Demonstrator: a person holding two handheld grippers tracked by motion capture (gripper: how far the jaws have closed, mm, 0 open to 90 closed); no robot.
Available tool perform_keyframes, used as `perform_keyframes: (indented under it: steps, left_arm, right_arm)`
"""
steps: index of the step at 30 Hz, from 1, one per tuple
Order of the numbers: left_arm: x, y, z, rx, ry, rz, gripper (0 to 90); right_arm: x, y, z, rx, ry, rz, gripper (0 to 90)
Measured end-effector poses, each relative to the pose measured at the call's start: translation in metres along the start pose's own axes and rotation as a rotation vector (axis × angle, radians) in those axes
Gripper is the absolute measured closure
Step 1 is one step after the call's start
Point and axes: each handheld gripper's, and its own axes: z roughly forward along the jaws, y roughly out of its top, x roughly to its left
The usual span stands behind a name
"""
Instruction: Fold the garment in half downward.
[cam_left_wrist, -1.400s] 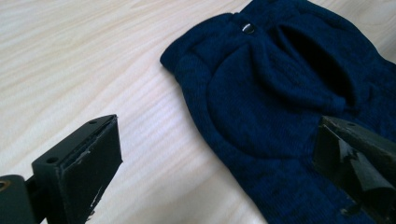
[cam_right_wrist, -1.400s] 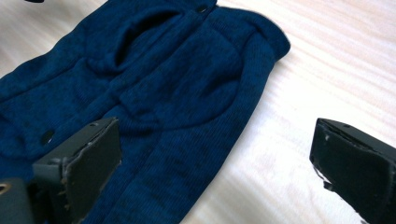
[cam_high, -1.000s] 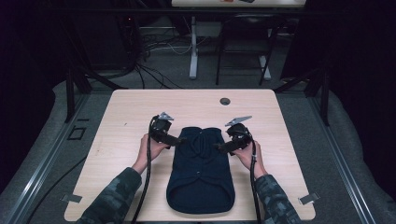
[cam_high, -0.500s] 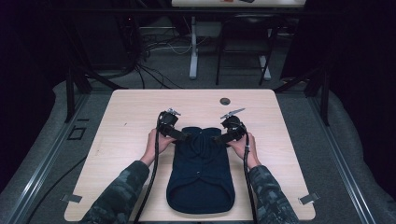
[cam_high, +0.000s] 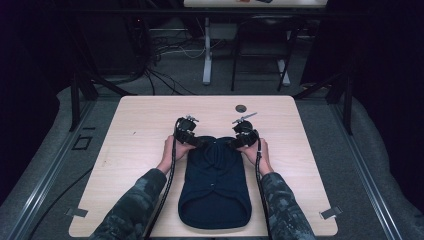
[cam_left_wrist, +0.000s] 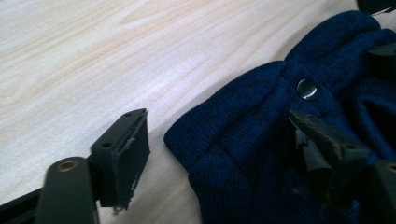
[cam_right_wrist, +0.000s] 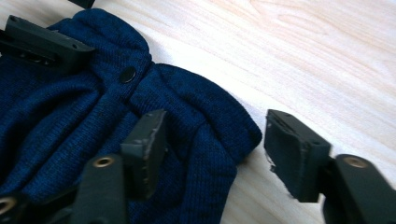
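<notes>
pale wood table (cam_high: 140, 125) in dark room, one navy knit garment (cam_high: 215, 187) near its front edge, left gripper (cam_high: 196, 142) and right gripper (cam_high: 234, 142) both agape, straddling its far corners, gripping nothing

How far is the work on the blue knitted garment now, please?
Done: the navy knit garment lies folded narrow on the table. In hand: the left tool and right tool each stand open around a top corner of it. Left: closing on those corners; the fold after that is only a guess.
</notes>
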Motion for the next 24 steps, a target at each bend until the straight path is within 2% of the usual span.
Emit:
perform_keyframes:
  steps: [2, 5, 10, 11, 19, 20, 23, 24]
  left_arm:
    - [0.000, 0.000, 0.001, 0.007, -0.006, 0.003, 31.0]
    - [-0.001, 0.000, 0.003, 0.019, -0.004, 0.009, 32.5]
    - [-0.003, 0.001, 0.003, 0.033, 0.018, 0.046, 37.4]
    - [-0.003, 0.001, 0.003, 0.034, 0.020, 0.049, 39.9]
    - [-0.007, 0.002, 0.004, 0.036, 0.017, 0.066, 48.7]
    - [-0.008, 0.002, 0.004, 0.034, 0.021, 0.066, 48.9]
    - [-0.009, 0.002, 0.004, 0.034, 0.019, 0.069, 52.5]
    - [-0.010, 0.002, 0.004, 0.039, 0.014, 0.076, 54.4]
  right_arm:
    - [-0.001, 0.000, 0.003, 0.006, -0.002, -0.002, 47.1]
    - [-0.002, -0.001, 0.006, 0.017, 0.006, 0.008, 49.9]
    - [-0.004, -0.001, 0.009, 0.040, 0.044, 0.026, 56.9]
    - [-0.005, -0.001, 0.010, 0.040, 0.064, 0.035, 61.5]
    - [-0.007, -0.003, 0.011, 0.031, 0.098, 0.060, 69.2]
    - [-0.008, -0.002, 0.011, 0.041, 0.109, 0.052, 69.7]
    - [-0.006, -0.003, 0.012, 0.025, 0.106, 0.068, 71.0]
    - [-0.007, -0.002, 0.011, 0.043, 0.112, 0.048, 71.4]
